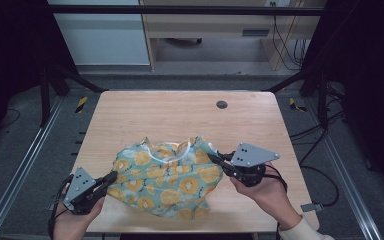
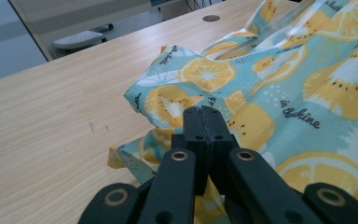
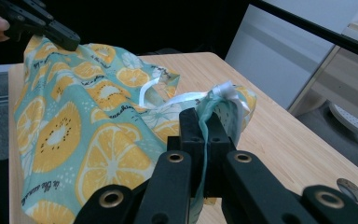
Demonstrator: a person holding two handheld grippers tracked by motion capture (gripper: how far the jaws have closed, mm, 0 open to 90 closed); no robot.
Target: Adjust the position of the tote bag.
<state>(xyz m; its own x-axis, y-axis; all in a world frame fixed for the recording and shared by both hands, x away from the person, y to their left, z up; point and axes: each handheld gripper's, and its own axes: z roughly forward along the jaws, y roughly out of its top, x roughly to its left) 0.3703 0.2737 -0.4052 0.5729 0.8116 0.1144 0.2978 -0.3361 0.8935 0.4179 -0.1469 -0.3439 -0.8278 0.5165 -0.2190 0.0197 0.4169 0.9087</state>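
Note:
A teal cloth [image 1: 170, 180] printed with orange and kiwi slices lies bunched on the front half of the wooden table [image 1: 145, 115]. My left gripper [image 1: 112, 176] is at the cloth's front-left edge. In the left gripper view its jaws [image 2: 202, 111] are pressed together, with the cloth [image 2: 307, 93] around and under them. My right gripper [image 1: 215, 156] is at the cloth's right side, shut on a gathered fold with a white ribbon trim [image 3: 177, 99]. The right gripper view shows fabric pinched between the right gripper's jaws [image 3: 204, 113]. There the cloth [image 3: 74, 126] rises to the left gripper [image 3: 67, 39].
A round dark grommet [image 1: 221, 104] sits in the table near its far edge. Bare wood stretches behind and left of the cloth. Black frame posts [image 1: 45, 95] flank the table. A cabinet [image 1: 100, 35] stands beyond, and cables [image 1: 325, 135] lie on the floor at the right.

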